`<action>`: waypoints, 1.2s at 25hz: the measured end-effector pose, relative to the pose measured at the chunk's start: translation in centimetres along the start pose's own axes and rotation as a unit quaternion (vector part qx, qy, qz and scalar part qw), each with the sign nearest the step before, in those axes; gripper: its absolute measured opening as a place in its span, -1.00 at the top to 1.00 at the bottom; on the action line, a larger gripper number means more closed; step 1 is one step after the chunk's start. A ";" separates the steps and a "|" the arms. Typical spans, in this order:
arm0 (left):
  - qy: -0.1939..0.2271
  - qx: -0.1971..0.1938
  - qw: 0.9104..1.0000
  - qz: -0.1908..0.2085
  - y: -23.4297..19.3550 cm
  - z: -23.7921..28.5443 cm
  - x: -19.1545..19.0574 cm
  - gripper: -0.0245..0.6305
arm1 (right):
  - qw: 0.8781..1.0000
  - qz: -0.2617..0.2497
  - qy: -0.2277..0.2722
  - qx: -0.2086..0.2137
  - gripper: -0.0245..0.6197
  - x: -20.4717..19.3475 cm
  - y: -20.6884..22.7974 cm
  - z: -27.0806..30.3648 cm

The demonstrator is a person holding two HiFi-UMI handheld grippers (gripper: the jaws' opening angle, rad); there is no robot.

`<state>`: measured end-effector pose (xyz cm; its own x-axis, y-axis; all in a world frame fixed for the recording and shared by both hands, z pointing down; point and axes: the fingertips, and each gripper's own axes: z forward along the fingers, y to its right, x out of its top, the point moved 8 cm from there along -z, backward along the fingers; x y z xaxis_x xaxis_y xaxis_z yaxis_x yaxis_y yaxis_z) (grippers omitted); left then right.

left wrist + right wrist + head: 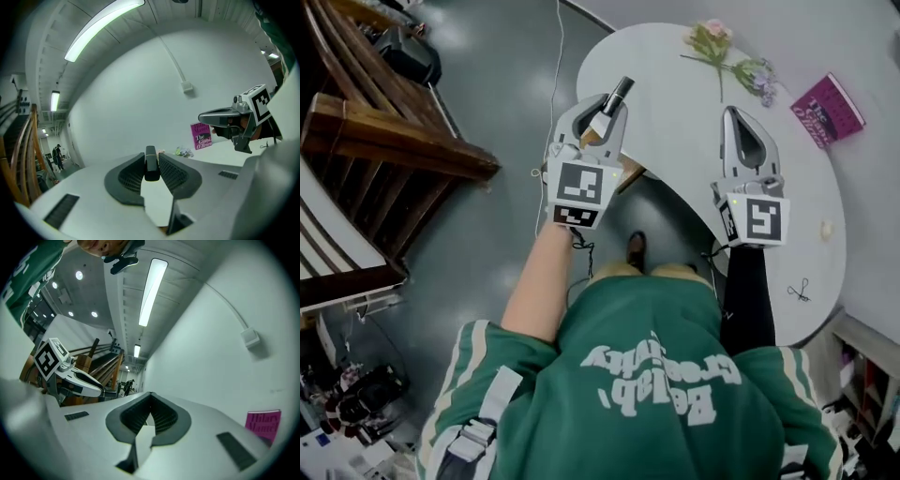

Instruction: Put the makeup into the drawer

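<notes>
Grey floor (487,56) across the head view, with a white rounded table (675,141) ahead and dark wooden stairs (384,141) at the left. Green jacket (656,375) filling the bottom of that view. Only from above: the tabletop laid out whole, with a magenta book (828,110) and a spray of flowers (727,56) lying at its far side, well apart from both tools. Only from the left gripper view: a white wall (140,93), a ceiling light strip (101,28) and a cable (171,61) running down the wall to a small box, with the book reduced to a small patch at the right. Only from the right gripper view: the stairs seen from the side, behind the other tool.

Left gripper (602,117) held out over the table's near edge, jaws nearly together and clamped on a slim black makeup tube (619,94). Right gripper (733,114) over the tabletop beside it, tips closed on each other, nothing between.

Makeup tube lying along the left jaws, long axis in line with them, dark end poking out past the tips toward the table. Seen end-on in the left gripper view, pointing away from the camera.
</notes>
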<state>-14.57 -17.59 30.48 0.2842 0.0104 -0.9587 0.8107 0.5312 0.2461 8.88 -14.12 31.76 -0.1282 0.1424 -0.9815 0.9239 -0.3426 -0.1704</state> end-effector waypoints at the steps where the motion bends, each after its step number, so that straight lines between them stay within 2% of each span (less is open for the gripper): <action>1: -0.003 0.007 1.000 -0.001 -1.0 -0.6 -0.4 0.60 | 1.000 0.002 0.000 0.009 0.90 -0.1 -1.0 0.9; 5: -0.017 0.025 0.999 -0.011 -3.7 -2.2 -2.5 0.60 | 0.999 0.006 -0.004 0.041 0.90 -0.4 -4.3 3.7; 9: -0.045 0.022 0.998 -0.031 -5.2 -2.7 -5.4 0.60 | 0.998 0.006 -0.017 0.054 0.90 -0.9 -6.5 5.3; 15: -0.117 -0.003 0.991 -0.068 -4.9 -1.7 -13.1 0.60 | 0.997 0.002 -0.055 0.052 0.90 -2.7 -7.5 5.7; 22: -0.218 -0.022 0.969 -0.111 -3.3 -0.8 -23.3 0.60 | 0.995 -0.013 -0.091 0.047 0.90 -4.0 -7.3 4.8; 30: -0.326 -0.049 0.933 -0.143 -1.1 -0.1 -33.0 0.60 | 0.991 -0.022 -0.122 0.044 0.90 -5.0 -7.6 3.6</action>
<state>-24.93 -18.44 61.82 0.3405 -0.6434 -0.6856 0.8595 0.5086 -0.0505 1.22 -15.61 37.69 -0.2614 -0.0652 -0.9630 0.8817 -0.4221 -0.2108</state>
